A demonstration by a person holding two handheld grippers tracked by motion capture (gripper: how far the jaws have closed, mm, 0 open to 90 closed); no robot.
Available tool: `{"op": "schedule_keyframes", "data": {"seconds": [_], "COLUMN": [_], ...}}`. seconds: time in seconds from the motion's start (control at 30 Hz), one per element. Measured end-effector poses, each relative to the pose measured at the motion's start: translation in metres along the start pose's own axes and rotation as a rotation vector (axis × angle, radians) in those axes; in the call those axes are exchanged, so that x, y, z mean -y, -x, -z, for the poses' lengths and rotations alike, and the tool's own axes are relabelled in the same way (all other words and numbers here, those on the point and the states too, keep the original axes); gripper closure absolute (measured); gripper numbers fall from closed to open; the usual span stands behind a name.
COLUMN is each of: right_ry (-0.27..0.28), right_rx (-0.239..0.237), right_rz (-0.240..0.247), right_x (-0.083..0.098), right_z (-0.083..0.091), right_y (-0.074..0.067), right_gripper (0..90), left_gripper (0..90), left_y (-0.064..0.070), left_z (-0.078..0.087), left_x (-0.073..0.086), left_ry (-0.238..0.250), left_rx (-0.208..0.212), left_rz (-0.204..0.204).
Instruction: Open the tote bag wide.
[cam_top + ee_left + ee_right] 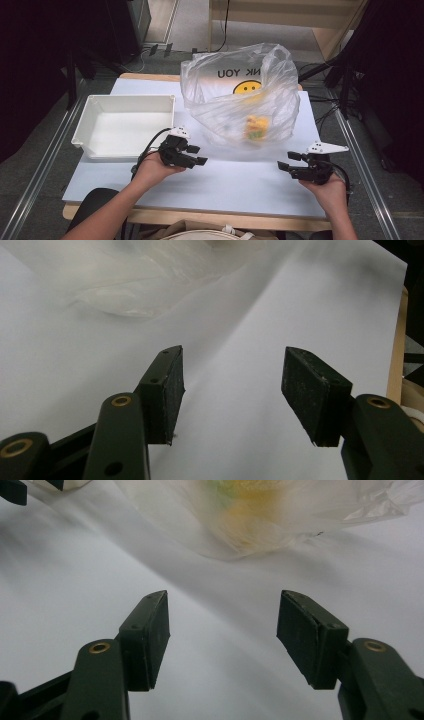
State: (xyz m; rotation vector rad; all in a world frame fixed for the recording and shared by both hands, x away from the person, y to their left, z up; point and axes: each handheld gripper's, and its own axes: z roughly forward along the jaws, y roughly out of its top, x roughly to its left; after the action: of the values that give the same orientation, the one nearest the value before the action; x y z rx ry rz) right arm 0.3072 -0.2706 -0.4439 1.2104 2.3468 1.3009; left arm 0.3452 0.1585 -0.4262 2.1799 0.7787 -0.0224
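Palms-up, both claws agape.

One plastic bag (holding a yellow item), one white bin, two tools.

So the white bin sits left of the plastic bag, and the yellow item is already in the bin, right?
Not quite. The white bin does sit left of the plastic bag, but the yellow item is inside the bag, not the bin. The high view shows it.
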Motion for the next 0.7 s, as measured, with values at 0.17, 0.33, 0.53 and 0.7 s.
{"op": "schedule_keyframes", "data": {"seconds": [0.17, 0.33, 0.53, 0.7], "right_ry": [-0.003, -0.003, 0.026, 0.035], "right_rx": [-0.001, -0.005, -0.018, -0.033], "right_rz": [-0.005, -0.006, 0.023, 0.039], "right_x": [0.000, 0.000, -0.009, -0.022], "right_z": [0.000, 0.000, 0.007, 0.017], "right_y": [0.000, 0.000, 0.000, 0.009], "right_gripper": [38.5, 38.5, 40.3, 43.8], "left_gripper": [42.6, 46.6, 56.5, 59.4], "left_y": [-0.001, 0.000, 0.011, 0.016], "left_z": [0.000, 0.000, 0.014, 0.034], "left_x": [0.000, 0.000, -0.014, -0.037], "left_ry": [-0.005, -0.006, 0.002, 0.031], "left_rx": [-0.001, 0.007, 0.051, 0.063], "left_rz": [0.000, 0.004, -0.038, -0.061]}}
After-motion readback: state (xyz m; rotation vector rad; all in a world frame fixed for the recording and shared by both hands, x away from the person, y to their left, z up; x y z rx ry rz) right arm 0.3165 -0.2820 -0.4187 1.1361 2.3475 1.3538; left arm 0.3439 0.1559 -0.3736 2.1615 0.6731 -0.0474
